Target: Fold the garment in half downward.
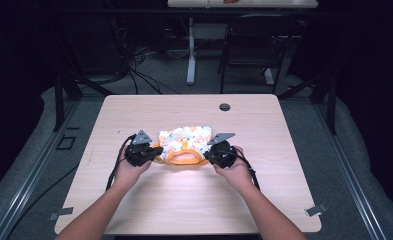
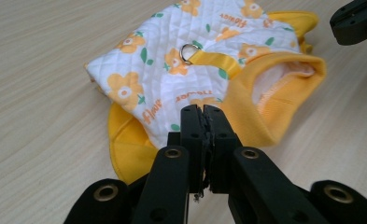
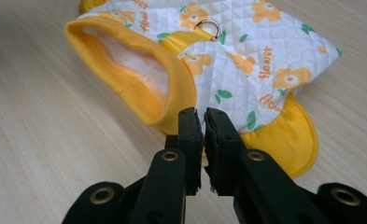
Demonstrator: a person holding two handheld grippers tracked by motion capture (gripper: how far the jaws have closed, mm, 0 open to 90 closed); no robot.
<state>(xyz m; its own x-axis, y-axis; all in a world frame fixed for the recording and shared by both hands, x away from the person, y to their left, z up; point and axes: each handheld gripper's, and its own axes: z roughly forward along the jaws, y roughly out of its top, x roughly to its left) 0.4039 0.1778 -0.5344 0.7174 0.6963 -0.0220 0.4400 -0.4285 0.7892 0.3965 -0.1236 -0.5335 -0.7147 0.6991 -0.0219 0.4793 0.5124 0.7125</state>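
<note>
A small quilted white pet garment with orange flowers, a yellow collar and yellow trim lies flat at the middle of the wooden table. A yellow strap with a metal ring runs across its back. My left gripper sits at the garment's left edge. In the left gripper view its jaws stand pressed together over the garment, with nothing between them. My right gripper is at the garment's right edge. Its jaws stand a narrow slit apart, empty, just short of the yellow collar.
A dark round cable hole sits near the table's far edge. Beyond the table stand a black chair, a white desk leg and loose cables on the floor. The right gripper's tip shows at the top right of the left gripper view.
</note>
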